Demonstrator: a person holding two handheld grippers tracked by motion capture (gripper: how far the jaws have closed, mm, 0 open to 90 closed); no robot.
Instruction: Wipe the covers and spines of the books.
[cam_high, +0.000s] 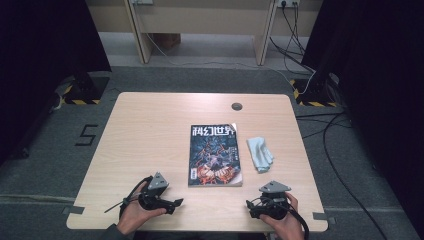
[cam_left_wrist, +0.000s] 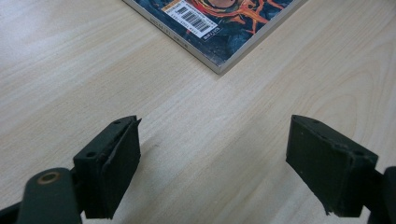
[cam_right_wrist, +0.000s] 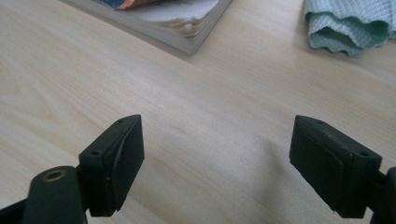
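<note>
In the high view, a magazine (cam_high: 215, 155) lies flat at the middle of the wooden surface (cam_high: 150, 135), a pale blue cloth (cam_high: 260, 153) just beside its right edge; the left gripper (cam_high: 174, 203) and right gripper (cam_high: 248, 206) rest near the front edge, both apart from it. In the left gripper view, the jaws stand released, the magazine's barcode corner (cam_left_wrist: 219, 28) ahead. In the right gripper view, the jaws gape empty, magazine (cam_right_wrist: 177, 18) and cloth (cam_right_wrist: 350, 23) beyond
</note>
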